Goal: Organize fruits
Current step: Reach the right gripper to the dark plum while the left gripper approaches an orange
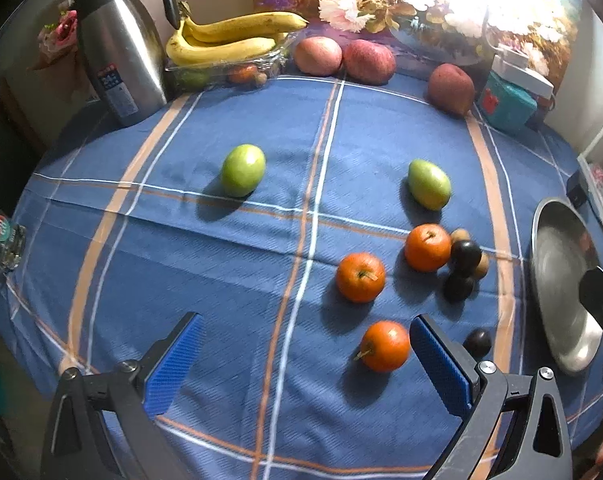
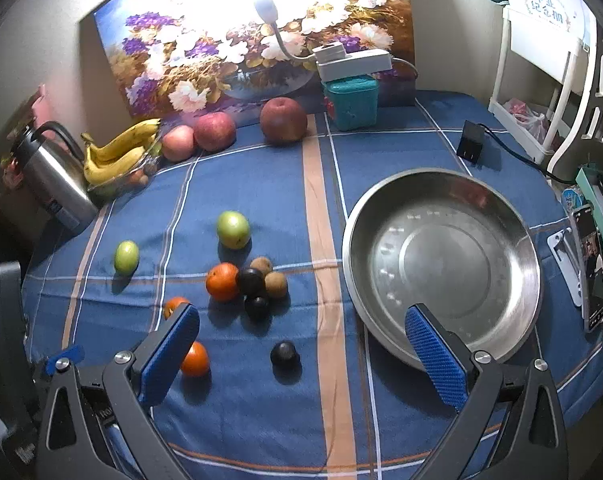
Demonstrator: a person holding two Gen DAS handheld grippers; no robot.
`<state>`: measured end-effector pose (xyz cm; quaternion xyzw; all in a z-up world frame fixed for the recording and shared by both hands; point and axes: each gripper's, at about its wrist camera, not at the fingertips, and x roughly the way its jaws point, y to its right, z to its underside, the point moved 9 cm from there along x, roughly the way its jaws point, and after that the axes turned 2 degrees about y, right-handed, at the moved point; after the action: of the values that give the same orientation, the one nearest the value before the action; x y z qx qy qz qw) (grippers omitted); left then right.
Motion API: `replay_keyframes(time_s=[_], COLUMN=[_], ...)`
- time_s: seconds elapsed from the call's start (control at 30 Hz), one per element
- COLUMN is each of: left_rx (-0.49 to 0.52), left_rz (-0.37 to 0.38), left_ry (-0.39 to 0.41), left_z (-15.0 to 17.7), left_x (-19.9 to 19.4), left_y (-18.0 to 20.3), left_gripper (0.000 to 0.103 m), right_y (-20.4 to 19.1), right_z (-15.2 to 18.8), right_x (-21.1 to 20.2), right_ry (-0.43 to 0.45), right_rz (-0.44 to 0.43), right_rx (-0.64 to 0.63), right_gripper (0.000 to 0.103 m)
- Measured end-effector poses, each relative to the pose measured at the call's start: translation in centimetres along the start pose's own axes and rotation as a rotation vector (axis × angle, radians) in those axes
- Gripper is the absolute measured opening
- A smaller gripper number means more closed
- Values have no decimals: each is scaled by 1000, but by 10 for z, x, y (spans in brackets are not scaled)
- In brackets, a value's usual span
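Both tongs are wide open and hold nothing: the left tongs (image 1: pixel 305 344) hang above the counter (image 1: pixel 221 280), with one orange (image 1: pixel 384 346) just inside their right finger. Two more oranges (image 1: pixel 360 277) and two green fruits (image 1: pixel 243 170) lie ahead of them. The right tongs (image 2: pixel 301 332) have a dark fruit (image 2: pixel 284 354) between the fingers, and the bowl (image 2: pixel 441 268) is behind their right finger.

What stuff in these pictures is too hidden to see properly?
- Clear tray, left wrist view: the bananas lie across its top, so the fruit inside is only blurred shapes.
- Steel bowl, left wrist view: cut off by the picture edge and the other gripper.
- Two oranges, right wrist view: partly behind the right gripper's blue pad.
- Kettle label, left wrist view: print too small.
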<state>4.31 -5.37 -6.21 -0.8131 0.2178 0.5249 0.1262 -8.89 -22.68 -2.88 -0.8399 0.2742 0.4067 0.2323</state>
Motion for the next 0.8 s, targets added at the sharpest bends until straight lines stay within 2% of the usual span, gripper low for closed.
replay_keyframes(time_s=[0.17,0.27,0.37,0.53,0.7,0.8], left_rx=[-24,-20,-13,-30,-53,-66], left_rz=[59,28,-11,1,4,36], left_ry=[-9,-1,-26,-40,-28,-37], left_z=[-12,-16,-15,-13,-12,-8], left_x=[11,18,31,38,29,23], left_y=[11,9,2,-7,-15,-11], left_gripper=[103,103,103,103,103,103], right_y=[-8,-9,-9,-9,-2,-3], right_z=[-11,-13,-14,-7,7,14], right_x=[13,24,37,57,67,67], right_ry=[-13,-38,-61,-114,-163,-175], right_rz=[-11,-7,-8,1,26,16], right_rx=[-1,5,15,4,-14,-19], right_gripper=[102,102,102,101,87,78])
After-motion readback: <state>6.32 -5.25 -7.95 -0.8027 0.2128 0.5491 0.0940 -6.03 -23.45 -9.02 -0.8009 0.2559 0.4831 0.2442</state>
